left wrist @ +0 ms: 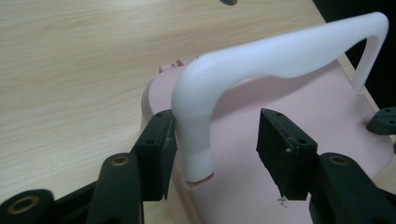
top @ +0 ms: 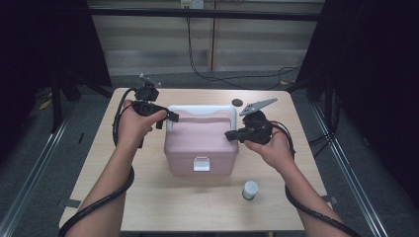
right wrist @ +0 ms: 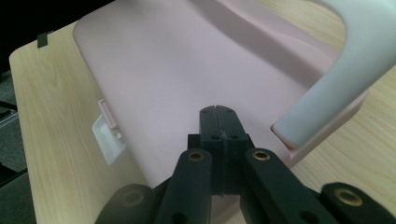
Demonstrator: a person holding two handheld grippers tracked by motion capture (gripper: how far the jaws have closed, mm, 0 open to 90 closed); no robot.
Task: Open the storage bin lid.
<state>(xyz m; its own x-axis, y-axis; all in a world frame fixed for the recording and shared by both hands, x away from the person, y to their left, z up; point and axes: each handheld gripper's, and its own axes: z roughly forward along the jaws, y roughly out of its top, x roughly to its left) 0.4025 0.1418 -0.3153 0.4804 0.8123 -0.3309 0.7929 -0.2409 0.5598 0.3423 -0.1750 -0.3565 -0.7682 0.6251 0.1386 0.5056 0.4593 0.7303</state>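
Wood makes up the light table (top: 148, 207), and dark walls stand on both sides of it. Nearest on the table is a small white-capped jar (top: 250, 189), standing alone in front of the box and a little toward the right hand.

Next comes the pink box (top: 200, 143), in the middle of the table. It has a smooth, flat pink lid, a white clasp (top: 201, 164) on its front and a curved white handle (top: 201, 110) standing over the back of the lid.

The left gripper (top: 168, 118) is at the box's left back corner. In the left gripper view its jaws are about half open and sit on both sides of the handle's left leg (left wrist: 196, 140). One black pad is just beside the leg, maybe touching it; the other pad is well apart, so nothing is squeezed.

The right gripper (top: 230, 134) is at the right side of the lid. Its jaws are pressed tight together with nothing between them, and the tips rest on or just over the pink lid (right wrist: 177, 70), beside the handle's right leg (right wrist: 322, 107).

Farthest back, a small dark round thing (top: 237, 102) lies on the table behind the box. Black cables hang by the far wall.
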